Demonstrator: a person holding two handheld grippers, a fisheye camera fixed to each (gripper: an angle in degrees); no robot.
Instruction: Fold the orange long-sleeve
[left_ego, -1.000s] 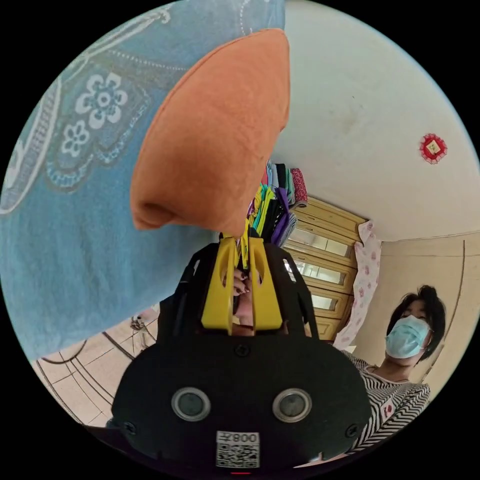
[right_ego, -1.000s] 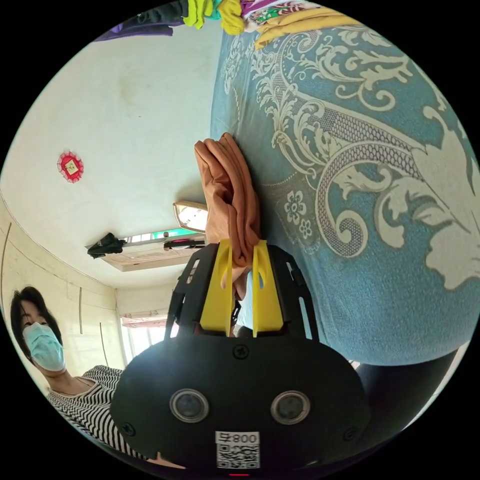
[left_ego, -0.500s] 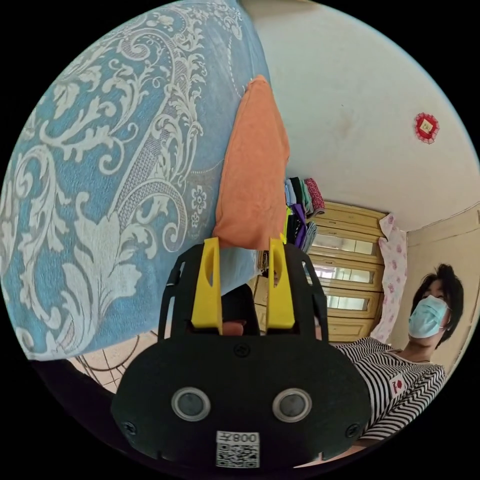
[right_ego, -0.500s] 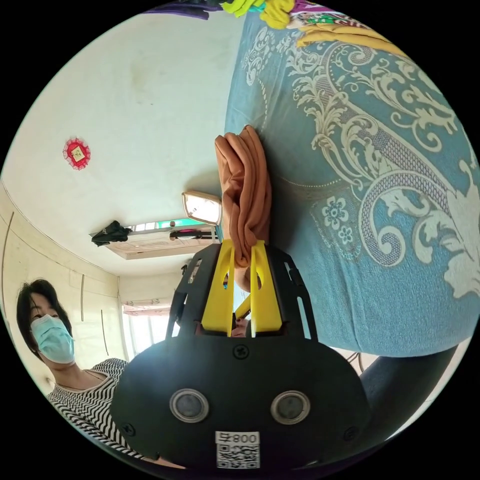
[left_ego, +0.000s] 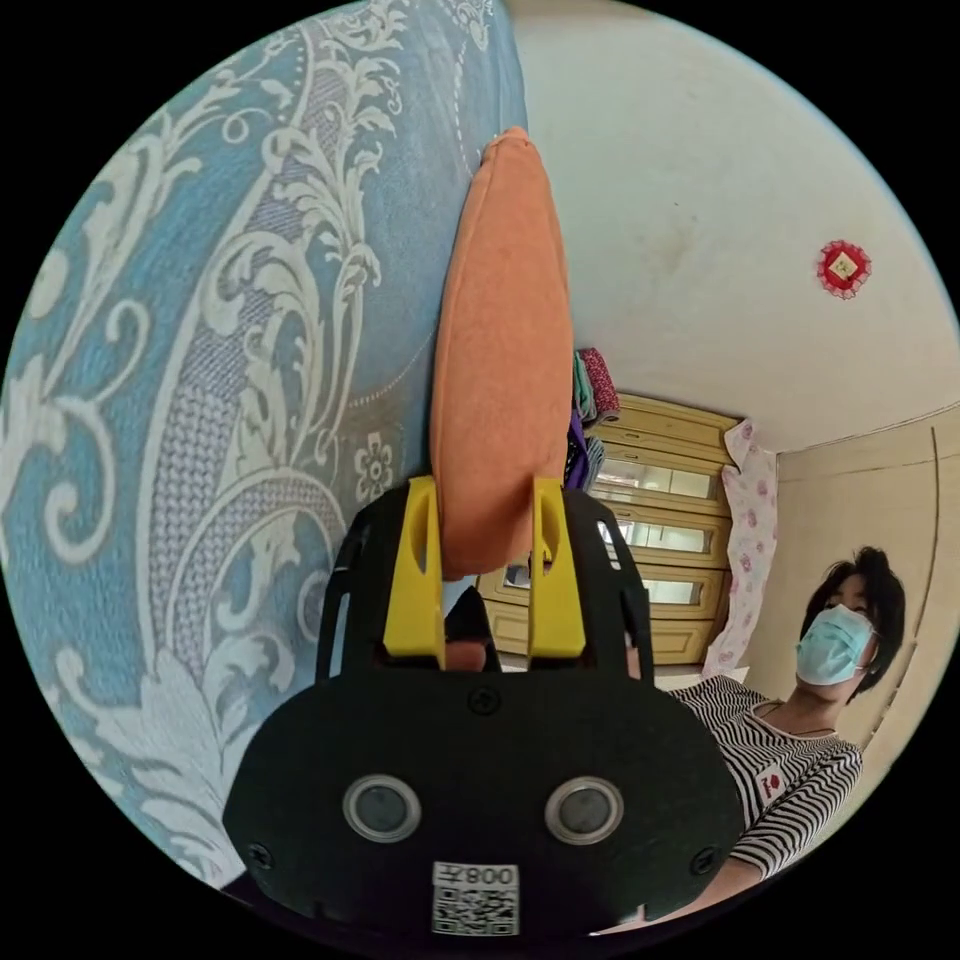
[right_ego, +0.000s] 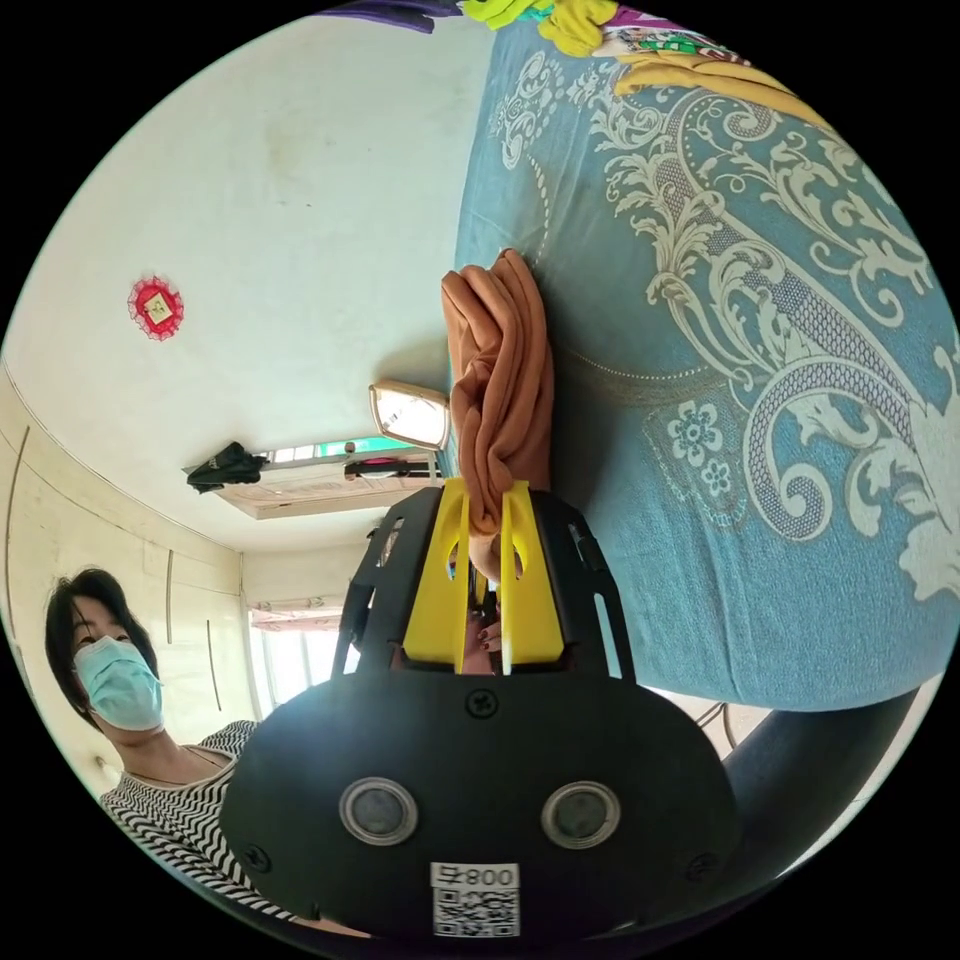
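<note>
Right gripper (right_ego: 484, 500) first: its two yellow jaws are pinched tight on the near end of the orange long-sleeve (right_ego: 503, 385), with the cloth bunching right between the tips. The left gripper (left_ego: 484, 500) has its jaws spread apart; the rounded near end of the shirt (left_ego: 500, 380) sits in the gap between them, and I honestly can't tell if either jaw is touching it, so I'd call it loose rather than gripping.

The shirt itself is folded up into a compact bundle. From the left gripper view it looks like a smooth, puffy orange pad with a clean rounded edge. From the right gripper view you see the other side, several stacked layers and soft creases running lengthwise. It's lying on the blue bedspread (right_ego: 760, 420) with the pale floral scrollwork, close to the bed's edge.

Count-wise: one orange shirt, two grippers, one person (left_ego: 800, 740) in a striped top. One pile of mixed coloured clothes (right_ego: 600, 30) sits at the far end of the bed, and one wooden cabinet (left_ego: 650, 500) stands beyond it.
</note>
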